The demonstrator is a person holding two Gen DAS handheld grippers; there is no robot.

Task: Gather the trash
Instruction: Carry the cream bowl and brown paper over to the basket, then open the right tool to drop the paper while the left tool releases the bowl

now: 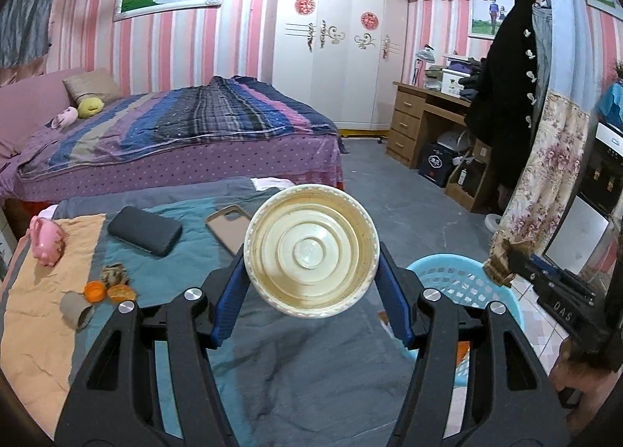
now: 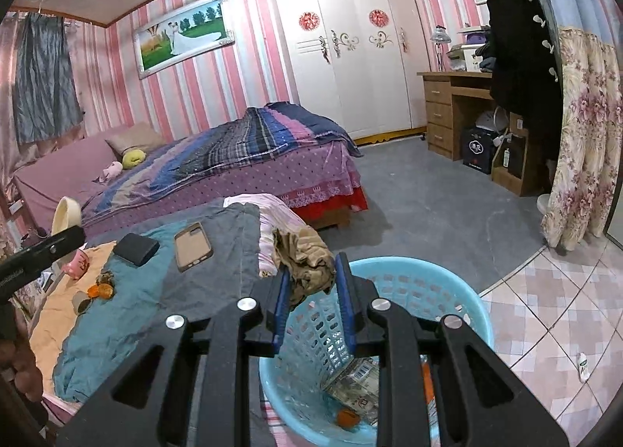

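Trash: round cream plastic tub lid (image 1: 311, 250), light, stiff, pinched at rim in left claw (image 1: 311, 271); crumpled tan wrapper (image 2: 307, 252), soft, squeezed in right claw (image 2: 313, 275) above blue plastic basket (image 2: 447, 283).

Pink-striped walls (image 1: 187, 46), a white wardrobe (image 1: 335, 50), a quilted bed (image 1: 187, 135), wooden desk (image 1: 420, 116) and grey floor (image 1: 389, 190)
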